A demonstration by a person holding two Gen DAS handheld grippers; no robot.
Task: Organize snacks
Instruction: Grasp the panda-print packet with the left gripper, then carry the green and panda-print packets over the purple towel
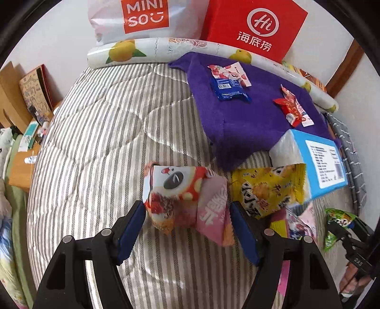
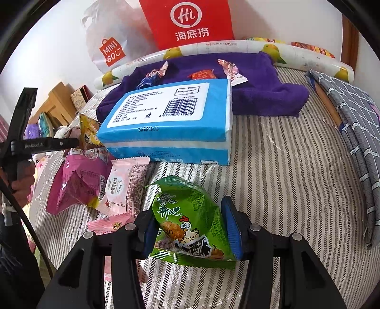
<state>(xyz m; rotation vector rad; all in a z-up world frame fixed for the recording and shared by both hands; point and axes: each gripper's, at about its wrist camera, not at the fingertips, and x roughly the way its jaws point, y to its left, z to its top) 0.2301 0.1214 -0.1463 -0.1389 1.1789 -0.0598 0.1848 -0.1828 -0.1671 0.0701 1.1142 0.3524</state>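
My left gripper (image 1: 187,214) is open, its jaws on either side of a red and pink snack packet (image 1: 185,202) lying on the striped bedcover. A yellow snack packet (image 1: 270,190) lies just to its right. My right gripper (image 2: 187,228) is shut on a green chicken snack packet (image 2: 190,223), also seen in the left wrist view (image 1: 337,225). A purple towel (image 1: 249,118) holds a blue packet (image 1: 230,89) and red sweets (image 1: 292,107). Pink packets (image 2: 95,185) lie to the left of my right gripper.
A blue tissue pack (image 2: 171,123) lies between the snack pile and the towel (image 2: 261,90). A red bag (image 1: 256,26), a white Miniso bag (image 1: 142,19) and a rolled lemon-print mat (image 1: 142,51) stand along the wall. A folded grey cloth (image 2: 351,133) lies at the right.
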